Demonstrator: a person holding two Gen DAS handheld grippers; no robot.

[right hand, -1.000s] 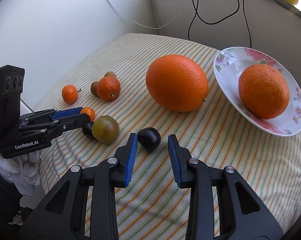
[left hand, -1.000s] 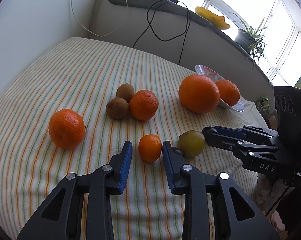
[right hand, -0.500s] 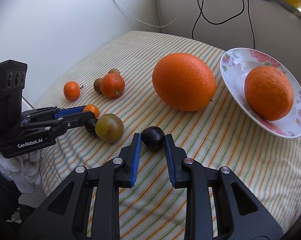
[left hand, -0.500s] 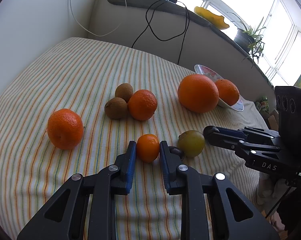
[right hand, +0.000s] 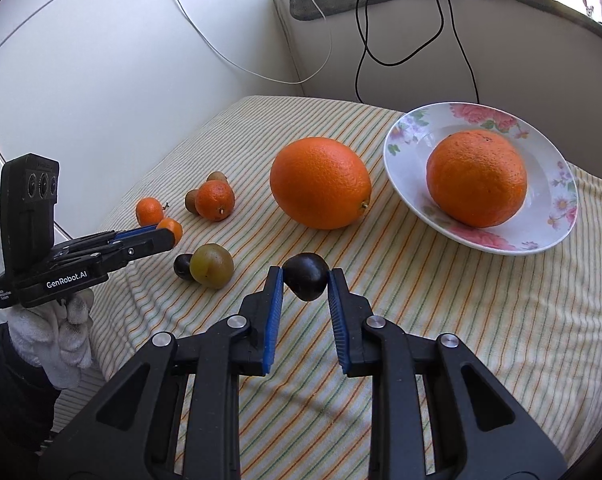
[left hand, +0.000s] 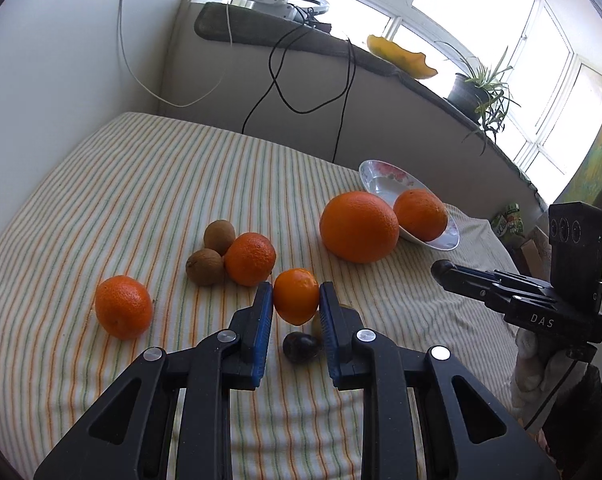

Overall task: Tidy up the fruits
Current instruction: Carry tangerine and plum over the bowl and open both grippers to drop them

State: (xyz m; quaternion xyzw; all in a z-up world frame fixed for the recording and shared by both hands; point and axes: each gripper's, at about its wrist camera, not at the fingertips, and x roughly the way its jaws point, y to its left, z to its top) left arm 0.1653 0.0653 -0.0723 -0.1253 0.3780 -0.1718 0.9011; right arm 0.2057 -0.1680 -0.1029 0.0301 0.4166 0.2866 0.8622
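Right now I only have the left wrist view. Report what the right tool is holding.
Observer: The right tool is shut on a dark plum.
Operator: My left tool has the mandarin. Say what sits behind its right finger.
Observer: A greenish plum, with a second dark plum touching it on the side nearer your tool.
Operator: Check the plate.
Observer: The plate holds one orange and nothing else.
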